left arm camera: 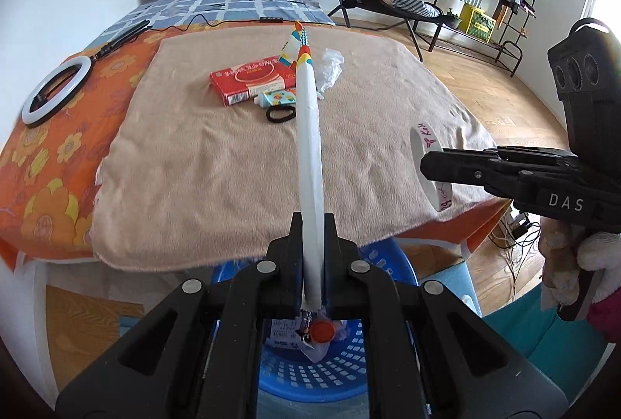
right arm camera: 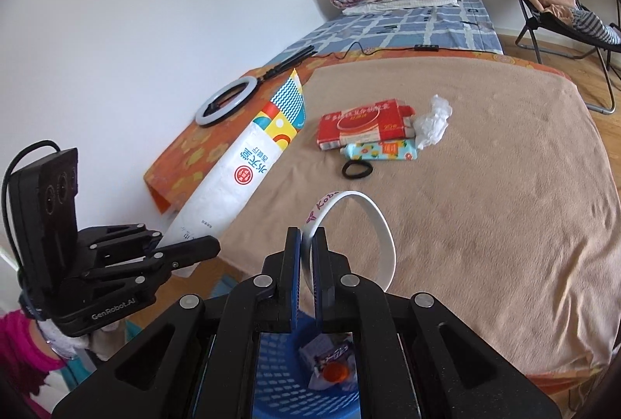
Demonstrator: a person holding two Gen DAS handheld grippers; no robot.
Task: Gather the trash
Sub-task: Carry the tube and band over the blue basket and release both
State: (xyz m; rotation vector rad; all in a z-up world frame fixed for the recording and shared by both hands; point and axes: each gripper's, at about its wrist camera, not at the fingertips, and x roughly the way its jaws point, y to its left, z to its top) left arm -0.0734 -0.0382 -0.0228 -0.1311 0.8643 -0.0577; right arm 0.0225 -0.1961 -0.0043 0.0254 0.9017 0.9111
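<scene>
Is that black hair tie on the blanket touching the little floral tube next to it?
Touching. In the left wrist view the black hair tie lies against the floral tube with no blanket between; the right wrist view agrees.

The right gripper (right arm camera: 306, 244) has its jaws closed on a white ring (right arm camera: 372, 221) above the blue basket (right arm camera: 271, 364). The left gripper (right arm camera: 205, 246) holds a white bag (right arm camera: 236, 182) at the tabletop's (right arm camera: 485, 205) left edge. Near the far edge lie a red box (right arm camera: 365, 124), crumpled plastic (right arm camera: 432, 122) and a black hair tie (right arm camera: 357, 169).
</scene>
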